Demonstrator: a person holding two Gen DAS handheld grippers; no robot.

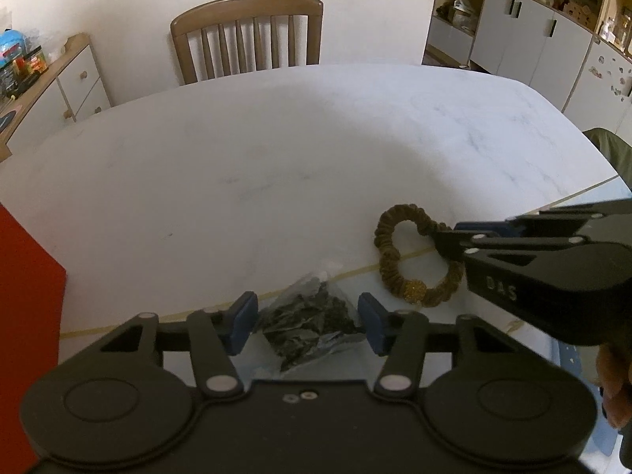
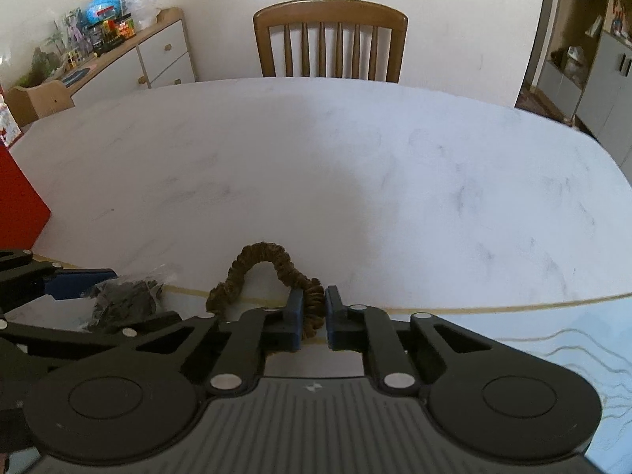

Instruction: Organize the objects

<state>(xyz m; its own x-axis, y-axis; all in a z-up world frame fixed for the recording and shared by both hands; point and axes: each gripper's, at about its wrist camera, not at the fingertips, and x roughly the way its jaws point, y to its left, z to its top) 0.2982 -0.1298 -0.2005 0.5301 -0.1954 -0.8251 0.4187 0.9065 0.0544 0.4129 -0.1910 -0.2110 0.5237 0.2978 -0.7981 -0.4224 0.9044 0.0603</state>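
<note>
A brown fabric scrunchie (image 1: pixel 399 272) with a gold bead lies on the white marble table (image 1: pixel 237 158), close to its front edge. My right gripper (image 2: pixel 315 316) is shut on one side of the scrunchie (image 2: pixel 260 262); from the left wrist view the right gripper (image 1: pixel 446 243) reaches in from the right. A small clear bag of dark pieces (image 1: pixel 312 324) lies between the blue pads of my left gripper (image 1: pixel 307 322), which stands open around it without touching. In the right wrist view the bag (image 2: pixel 122 300) sits left of the scrunchie, beside the left gripper's blue fingertip (image 2: pixel 83 276).
A wooden chair (image 1: pixel 247 35) stands at the table's far side. A red box (image 1: pixel 23 276) sits at the left edge. A yellowish tape line (image 2: pixel 474 308) borders a light blue mat (image 2: pixel 553 339) at the near right. A sideboard with toys (image 2: pixel 118 43) stands far left, grey cupboards (image 1: pixel 533 39) far right.
</note>
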